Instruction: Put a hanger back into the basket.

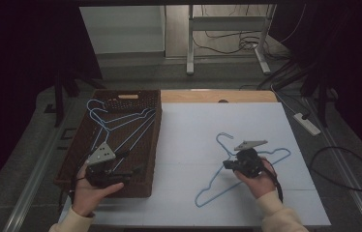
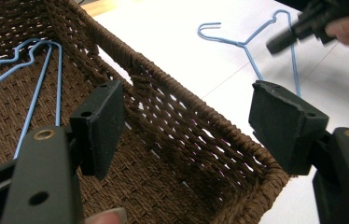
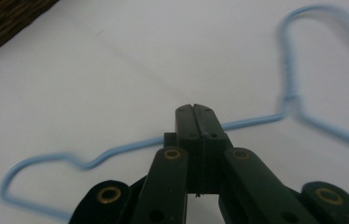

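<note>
Blue wire hanger (image 3: 116, 154) — thin, bent — clamped in right gripper (image 3: 195, 112) jaws.

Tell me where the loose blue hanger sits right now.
In the high view the blue hanger lies on the white table, right of the basket; the right hand-held gripper is shut on its wire.

Dim room, grey floor (image 1: 135, 72), possibly 1 white desk frame (image 1: 227, 29) behind.

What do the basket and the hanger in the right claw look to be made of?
Basket: seemingly woven wicker or rattan, dark brown and matte; the plaited strands and gaps show. Hanger: thin wire, probably metal with a light blue coating; one slim strand bent into shape and twisted at the neck. Right claw is shut on it.
</note>
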`<state>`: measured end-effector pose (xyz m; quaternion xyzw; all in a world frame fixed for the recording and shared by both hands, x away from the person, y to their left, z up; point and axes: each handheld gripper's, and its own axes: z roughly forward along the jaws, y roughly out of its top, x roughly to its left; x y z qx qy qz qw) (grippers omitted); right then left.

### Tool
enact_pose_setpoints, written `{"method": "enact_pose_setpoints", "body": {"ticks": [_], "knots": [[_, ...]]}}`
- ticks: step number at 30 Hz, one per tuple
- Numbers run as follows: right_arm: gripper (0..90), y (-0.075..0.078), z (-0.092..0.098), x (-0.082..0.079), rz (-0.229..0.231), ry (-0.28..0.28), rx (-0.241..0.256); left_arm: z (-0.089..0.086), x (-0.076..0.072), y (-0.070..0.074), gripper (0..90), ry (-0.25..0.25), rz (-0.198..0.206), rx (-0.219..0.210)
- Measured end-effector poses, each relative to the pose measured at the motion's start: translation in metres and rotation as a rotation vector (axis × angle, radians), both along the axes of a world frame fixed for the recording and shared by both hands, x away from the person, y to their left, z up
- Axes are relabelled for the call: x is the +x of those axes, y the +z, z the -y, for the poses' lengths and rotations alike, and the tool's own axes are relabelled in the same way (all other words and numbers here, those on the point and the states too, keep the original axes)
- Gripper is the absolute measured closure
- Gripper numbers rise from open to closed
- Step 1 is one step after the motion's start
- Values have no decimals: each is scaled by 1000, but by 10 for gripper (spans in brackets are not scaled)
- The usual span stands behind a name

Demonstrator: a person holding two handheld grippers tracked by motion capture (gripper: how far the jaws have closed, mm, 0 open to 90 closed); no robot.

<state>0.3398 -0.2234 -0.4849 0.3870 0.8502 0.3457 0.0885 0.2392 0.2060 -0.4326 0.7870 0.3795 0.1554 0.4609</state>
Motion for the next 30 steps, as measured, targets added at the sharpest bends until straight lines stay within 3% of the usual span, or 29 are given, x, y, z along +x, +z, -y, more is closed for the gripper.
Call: {"method": "enact_pose_setpoints", "body": {"ticks": [3,8,9,14,25,30], "knots": [[845,6,5,19,22,-35,-28,0,0,1,274,0,3,-1],[790,7,3,42,10,-36,-69,-2,0,1,273,0,3,-3],[700,5,-1,53,-2,-25,-105,-2,0,1,273,-1,3,-2],[561,0,-11,72,-23,-44,-140,-5,-1,2,273,4,8,-7],[563,-16,-27,107,-90,-53,-197,-6,0,1,273,6,6,-6],[647,-18,-38,115,-84,-44,-252,-8,0,1,272,10,6,-6]]}}
